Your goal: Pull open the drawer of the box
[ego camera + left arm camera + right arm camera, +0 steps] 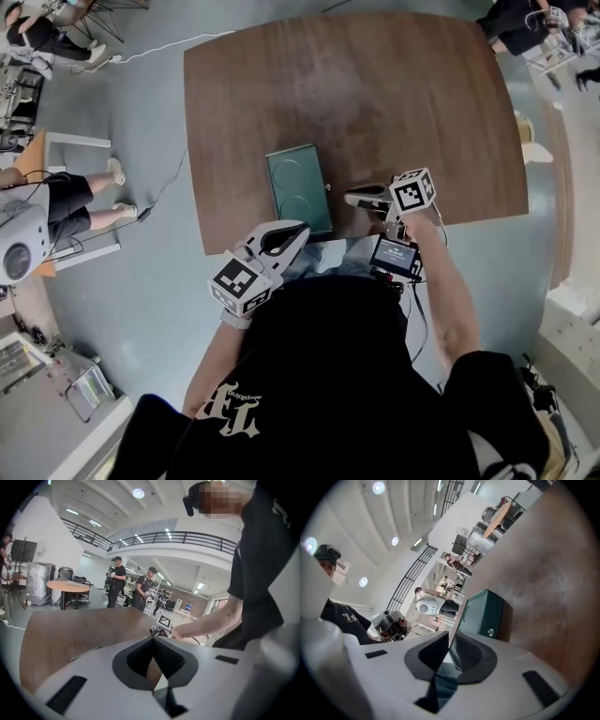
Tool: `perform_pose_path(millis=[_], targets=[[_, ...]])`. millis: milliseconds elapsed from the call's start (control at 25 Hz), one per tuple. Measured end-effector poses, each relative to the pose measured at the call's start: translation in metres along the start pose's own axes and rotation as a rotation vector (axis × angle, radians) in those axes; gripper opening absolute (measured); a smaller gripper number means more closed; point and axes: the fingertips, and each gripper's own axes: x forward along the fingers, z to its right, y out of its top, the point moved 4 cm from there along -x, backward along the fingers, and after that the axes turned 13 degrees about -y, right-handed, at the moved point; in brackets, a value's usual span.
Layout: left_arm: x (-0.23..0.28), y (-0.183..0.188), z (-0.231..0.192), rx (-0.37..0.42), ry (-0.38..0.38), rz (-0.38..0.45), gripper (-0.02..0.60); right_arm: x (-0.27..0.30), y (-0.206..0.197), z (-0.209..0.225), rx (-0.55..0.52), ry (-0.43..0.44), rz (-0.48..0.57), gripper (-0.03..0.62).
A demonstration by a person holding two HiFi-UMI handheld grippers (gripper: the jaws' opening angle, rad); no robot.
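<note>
- Head view: the box (298,187) lies flat on the table (422,112), close to the near edge. Its small knob (327,187) is on the side at 3 o'clock. My right gripper (351,198) is just beside that side, tips aimed at 9 o'clock toward the knob and not touching it. My left gripper (300,231) hangs at the box's 7 o'clock, over the table's near edge, apart from the box.
- Left gripper view: my left gripper (152,641) has its pads meeting at the tips, with nothing caught between them. Only bare table (70,630) shows beyond. My other hand, with its marker cube, is at 12 o'clock past the tips. I can't make the box out from here, so this hand is not yet placed to steady it.
- Right gripper view: my right gripper (448,641) has its fingers parted by a thin slit, with nothing in it. The box (480,611) sits at about 1 o'clock from the tips, near but clear of them. The knob (490,632) is on the drawer front (497,616), which looks flush with the box, so I judge the drawer is not yet pulled.
- Step in hand, as I read it: the approach, with the grasp not begun.
- Next move, to my mind: spread the right fingers wider than the knob, bring them round it and close. Then draw straight back toward 3 o'clock as the head view shows it. The box looks light, so I expect it to slide unless my left gripper presses it down.
</note>
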Motion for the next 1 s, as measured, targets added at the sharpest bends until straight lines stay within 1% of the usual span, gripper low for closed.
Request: perform_pose_path(millis=[120,200,280,440,520,560,720,840,880,1000], targets=[[0.004,-0.001,0.006,-0.009,-0.003,-0.007,0.005,0.012,-0.005,0.013,0.084,0.053,-0.019,0.021],[0.006,-0.001,0.008,-0.015,-0.004,-0.012,0.005,0.019,-0.013,0.025,0.187,0.084,-0.040,0.031],[0.009,0.000,0.008,-0.015,-0.007,-0.023,0.005,0.021,-0.023,0.046,0.281,0.038,-0.075,0.041],[0.012,-0.001,0.009,-0.017,0.006,-0.034,0.005,0.025,-0.033,0.081,0.303,-0.036,-0.123,0.055],[0.012,-0.002,0.010,-0.028,0.017,-0.034,0.005,0.028,-0.037,0.092,0.319,-0.049,-0.141,0.064],[0.012,-0.003,0.011,-0.032,0.021,-0.036,0.005,0.031,-0.038,0.096,0.318,-0.041,-0.145,0.064],[0.012,-0.002,0.013,-0.041,0.034,-0.044,0.005,0.037,-0.038,0.106,0.298,0.021,-0.148,0.072],[0.005,-0.004,0.010,-0.062,0.058,-0.040,0.005,0.043,-0.034,0.094,0.354,0.181,-0.126,0.082],[0.003,-0.006,0.008,-0.069,0.067,-0.039,0.005,0.045,-0.033,0.093,0.364,0.204,-0.125,0.085],[-0.002,-0.008,0.004,-0.089,0.090,-0.039,0.005,0.048,-0.028,0.095,0.365,0.229,-0.136,0.094]])
